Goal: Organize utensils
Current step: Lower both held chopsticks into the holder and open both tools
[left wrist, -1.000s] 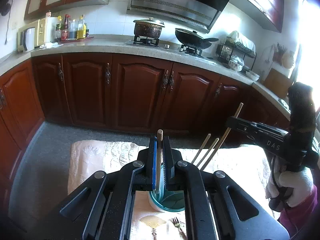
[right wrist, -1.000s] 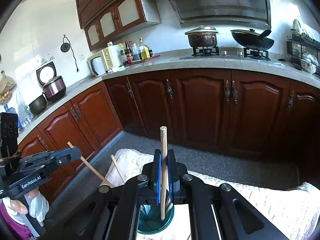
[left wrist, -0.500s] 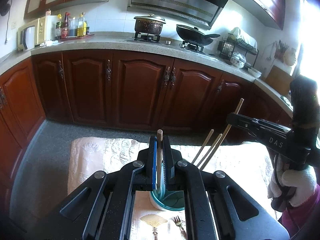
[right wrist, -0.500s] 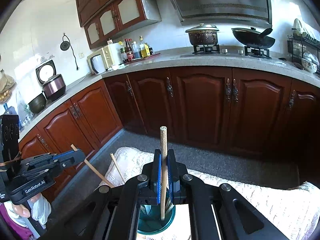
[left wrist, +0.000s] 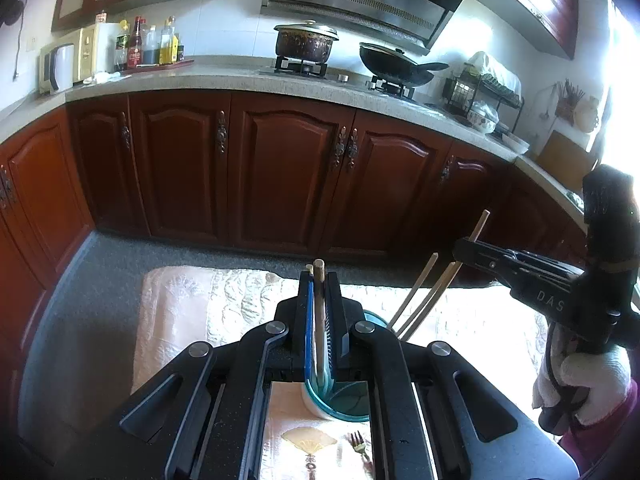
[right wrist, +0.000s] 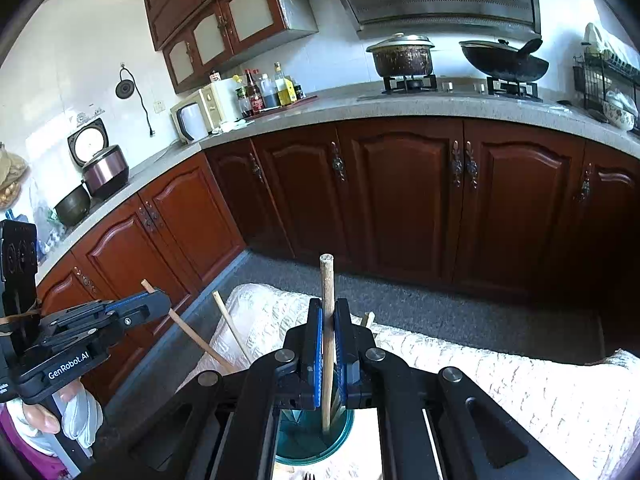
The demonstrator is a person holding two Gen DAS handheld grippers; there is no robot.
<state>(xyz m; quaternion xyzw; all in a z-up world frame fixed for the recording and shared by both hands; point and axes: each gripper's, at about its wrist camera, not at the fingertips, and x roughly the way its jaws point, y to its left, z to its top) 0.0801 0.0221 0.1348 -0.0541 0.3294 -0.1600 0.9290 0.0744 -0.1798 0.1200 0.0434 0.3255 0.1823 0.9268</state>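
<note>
Over the cloth-covered table (left wrist: 192,312), chopsticks are being lowered into a teal cup (right wrist: 316,440)

Each chopstick is being pinched upright by fully closed jaws, left gripper (left wrist: 319,320) and right gripper (right wrist: 328,344) alike, long axis pointing down at the cup right underneath. Neither's really closer, tbh.

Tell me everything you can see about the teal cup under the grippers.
The teal cup is a round, glossy holder, seemingly plastic, with a paler outer wall and a dark teal inside. It stands upright on a patterned cloth beside a small fork. Several light wooden chopsticks lean out of it. Each gripper also holds a stick whose lower end reaches into it: left gripper, right gripper. Gripper bodies hide much of its rim.
</note>
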